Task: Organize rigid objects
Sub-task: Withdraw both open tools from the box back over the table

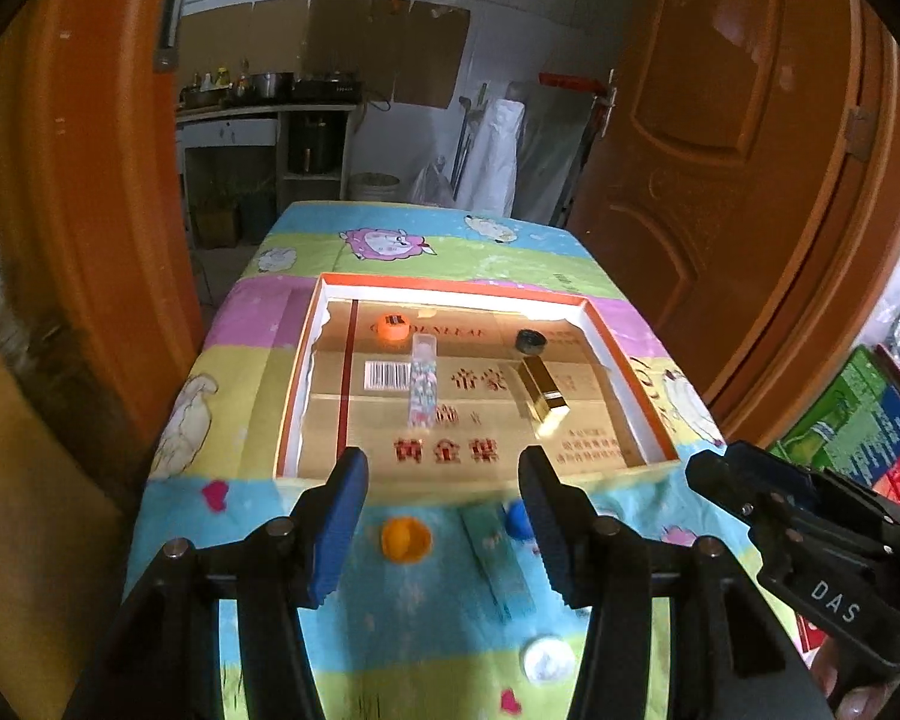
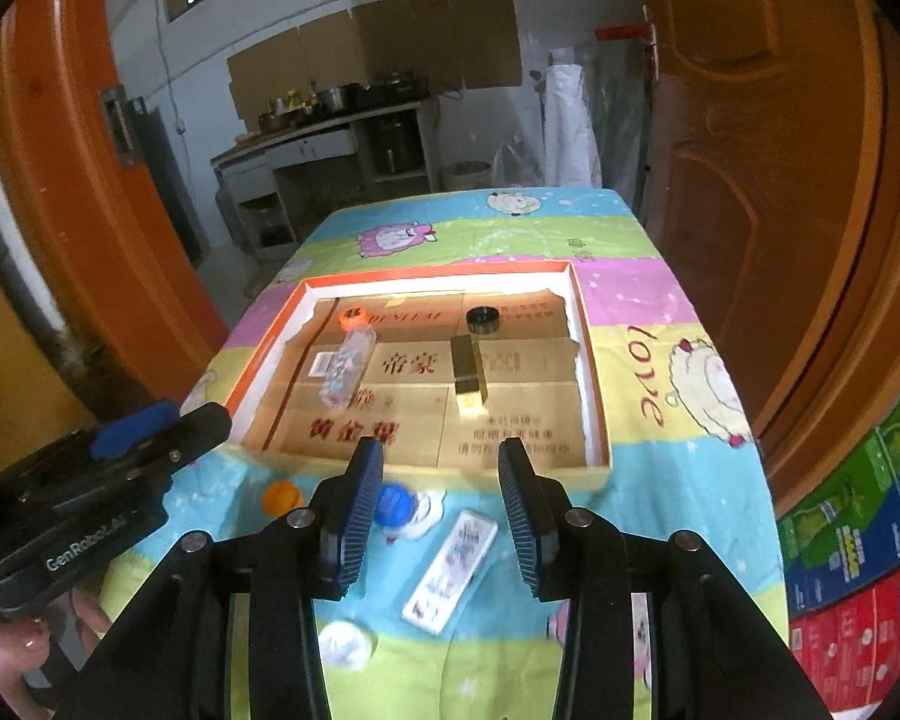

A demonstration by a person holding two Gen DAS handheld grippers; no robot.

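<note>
Box (image 1: 606,330): shallow orange-rimmed cardboard tray with gold lining, lying flat on the table in front of both grippers.
Inside the box: orange cap (image 1: 393,327) at the far left; clear tube (image 1: 423,381) just beside it, lying lengthwise; black cap (image 1: 530,341) at the far right; gold bar (image 1: 543,390) just in front of the black cap.
Outside the box, near edge: orange lid (image 1: 405,538), blue cap (image 2: 395,503), flat rectangular case (image 2: 451,571) and white cap (image 1: 547,659), all loose on the cloth and apart from one another.
Left gripper (image 1: 444,519): jaws spread wide, holding nothing, above the orange lid and the case.
Right gripper (image 2: 441,507): jaws spread wide, holding nothing, above the blue cap and the case.
Table cover (image 1: 390,222): bright striped cloth with cartoon sheep.
Surroundings: orange doors (image 1: 720,120) on both sides.
</note>
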